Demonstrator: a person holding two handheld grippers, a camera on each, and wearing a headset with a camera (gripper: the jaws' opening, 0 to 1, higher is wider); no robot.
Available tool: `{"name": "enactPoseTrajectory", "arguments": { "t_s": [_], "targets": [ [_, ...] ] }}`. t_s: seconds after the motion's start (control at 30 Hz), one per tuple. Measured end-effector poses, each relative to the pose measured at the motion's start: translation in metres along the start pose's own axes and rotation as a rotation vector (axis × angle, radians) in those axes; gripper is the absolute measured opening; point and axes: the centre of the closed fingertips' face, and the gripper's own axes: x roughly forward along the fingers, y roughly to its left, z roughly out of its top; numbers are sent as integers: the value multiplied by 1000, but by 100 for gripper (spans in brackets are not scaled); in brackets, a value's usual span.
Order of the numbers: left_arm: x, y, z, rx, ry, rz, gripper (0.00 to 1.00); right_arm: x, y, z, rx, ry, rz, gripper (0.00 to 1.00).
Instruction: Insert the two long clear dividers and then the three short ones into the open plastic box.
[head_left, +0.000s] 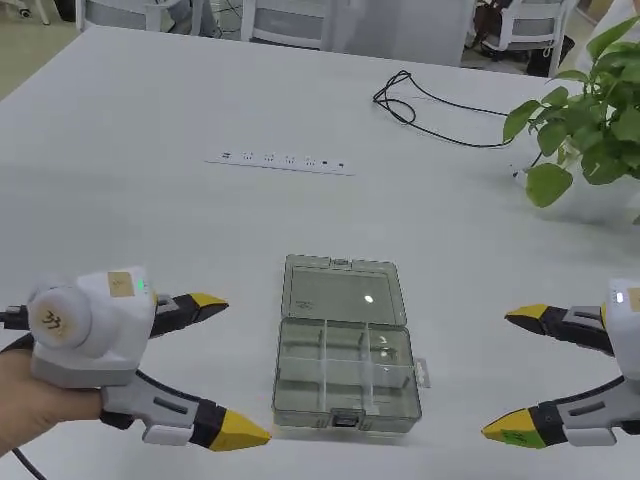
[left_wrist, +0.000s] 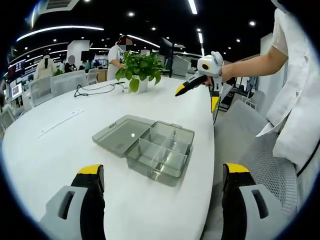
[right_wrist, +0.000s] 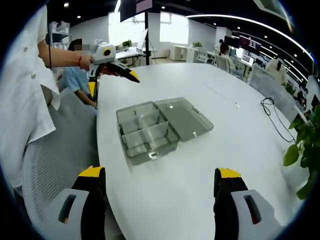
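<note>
A broad white bench (head_left: 150, 230) ran across almost the whole head view, and a leafy green potted plant (head_left: 585, 110) leaned in at the upper right edge.

Lower centre sat the piece that mattered. The smoky, see-through plastic box (head_left: 300, 408) lay open on the bench, its base toward the bottom of the frame. Its lid (head_left: 345, 290) was folded out flat toward the top.

At the lower left was the left gripper (head_left: 225, 365), held in a hand (head_left: 30, 405). Its yellow-tipped jaws were spread wide with nothing between them, and it sat well to the left of the box. At the lower right, the right gripper (head_left: 510, 373) mirrored it, gaping just as wide, empty, and clear of the box on the other side. In each gripper view, that gripper's own two jaws rose far apart from the bottom corners. The box lay ahead in mid-frame, untouched, and the other gripper hung over the far side of the bench.

A long white power strip (head_left: 280, 161) lay flat above the box, left of centre. A black cable (head_left: 440, 105) looped across the upper right toward the plant.

Inside the base, thin clear dividers (head_left: 367, 352) stood upright and split it into compartments. How many dividers there were could not be told.
</note>
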Motion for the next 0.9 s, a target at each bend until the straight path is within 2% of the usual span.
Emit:
{"name": "enactPoseTrajectory", "arguments": {
  "t_s": [0.37,0.9],
  "targets": [
    [-2,0,-3,-15,4,4,100,2,2,-1,8,1,5,90],
    [-2,-2,-2,-13,3,-3,100,4,3,2,1,-2,10,90]
  ]
}}
